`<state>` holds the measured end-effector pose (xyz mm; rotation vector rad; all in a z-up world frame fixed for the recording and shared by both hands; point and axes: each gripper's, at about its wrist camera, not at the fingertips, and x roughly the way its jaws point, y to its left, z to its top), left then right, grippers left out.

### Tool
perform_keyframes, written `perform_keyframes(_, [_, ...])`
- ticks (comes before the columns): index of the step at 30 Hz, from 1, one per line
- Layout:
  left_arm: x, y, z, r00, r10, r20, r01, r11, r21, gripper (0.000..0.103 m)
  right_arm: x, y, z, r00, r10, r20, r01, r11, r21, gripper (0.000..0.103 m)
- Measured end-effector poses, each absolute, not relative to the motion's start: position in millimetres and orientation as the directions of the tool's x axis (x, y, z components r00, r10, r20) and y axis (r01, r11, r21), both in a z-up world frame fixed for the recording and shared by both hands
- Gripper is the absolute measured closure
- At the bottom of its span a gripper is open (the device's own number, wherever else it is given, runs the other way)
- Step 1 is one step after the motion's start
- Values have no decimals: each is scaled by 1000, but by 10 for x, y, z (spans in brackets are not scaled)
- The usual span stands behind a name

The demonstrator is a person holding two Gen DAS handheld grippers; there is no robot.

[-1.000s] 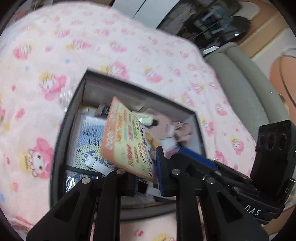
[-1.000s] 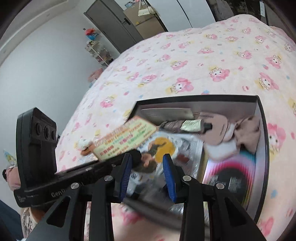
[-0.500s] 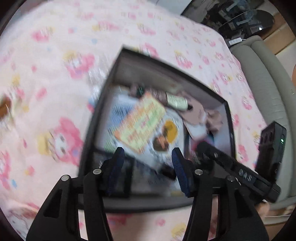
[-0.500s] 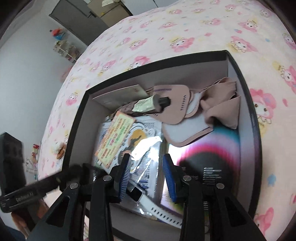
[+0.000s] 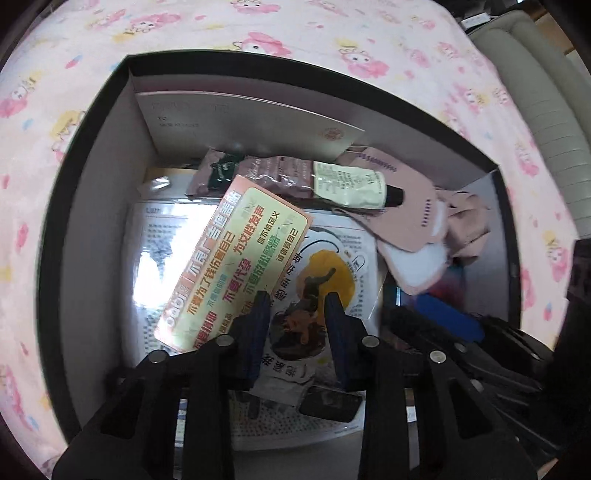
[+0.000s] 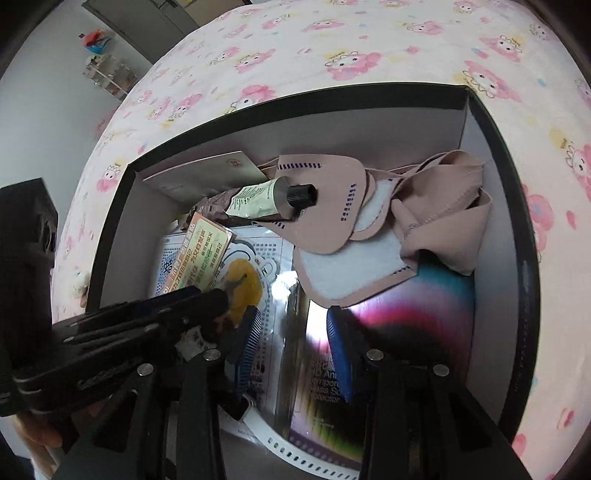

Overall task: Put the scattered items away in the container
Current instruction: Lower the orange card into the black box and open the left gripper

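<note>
A black box (image 5: 92, 122) (image 6: 491, 122) lies on the bed and holds several items. An orange and green card (image 5: 232, 266) (image 6: 197, 254) lies loose on a clear-wrapped packet (image 5: 325, 280) inside it. A cream tube with a black cap (image 5: 351, 184) (image 6: 269, 199), pink masks (image 5: 410, 210) (image 6: 317, 206) and a dark colourful package (image 6: 388, 321) are also inside. My left gripper (image 5: 297, 314) is open and empty, just above the packet. My right gripper (image 6: 293, 332) is open and empty over the box's near part, beside the left one.
The box rests on a pink cartoon-print bedspread (image 5: 332, 29) (image 6: 332, 44). A grey-green sofa (image 5: 535, 92) stands beyond the bed's right edge. A white strap (image 6: 295, 454) lies at the box's near wall. Grey cabinets (image 6: 122, 11) stand far back.
The left gripper let go of the orange card, which now lies flat in the box. Both grippers have moved down, closer into the box.
</note>
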<state>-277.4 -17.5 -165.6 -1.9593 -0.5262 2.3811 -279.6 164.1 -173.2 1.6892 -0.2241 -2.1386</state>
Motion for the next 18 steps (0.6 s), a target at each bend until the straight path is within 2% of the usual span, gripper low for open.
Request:
perform_keyframes(3, [-2785, -265, -1633, -206, 92, -974, 261, -954, -145, 72, -2798, 1631, -1697, -198, -402, -894, 211, -908, 362, 67])
perform_keyframes(5, [-2771, -323, -1603, -213, 68, -975, 286, -950, -128, 75, -2801, 1607, -1679, -206, -394, -896, 218, -911, 350, 64])
perform_keyframes(9, [-2610, -235, -1424, -291, 240, -926, 190, -934, -302, 75, -2782, 1603, -1595, -271, -302, -914, 225, -943, 245, 64])
perform_keyframes(12, [-2532, -46, -1464, -252, 386, -888, 80, -906, -416, 76, -2767, 1668, -1469, -340, -259, -904, 208, -958, 196, 64])
perform_keyframes(15, [-2531, 37, -1597, -219, 388, -895, 62, -910, -409, 74, -2749, 1720, -1365, -392, -214, -895, 182, -971, 153, 61])
perform_keyframes(18, [-2581, 1, -1721, -203, 381, -902, 105, -907, -407, 75, -2764, 1719, -1390, -373, -237, -897, 185, -966, 178, 58])
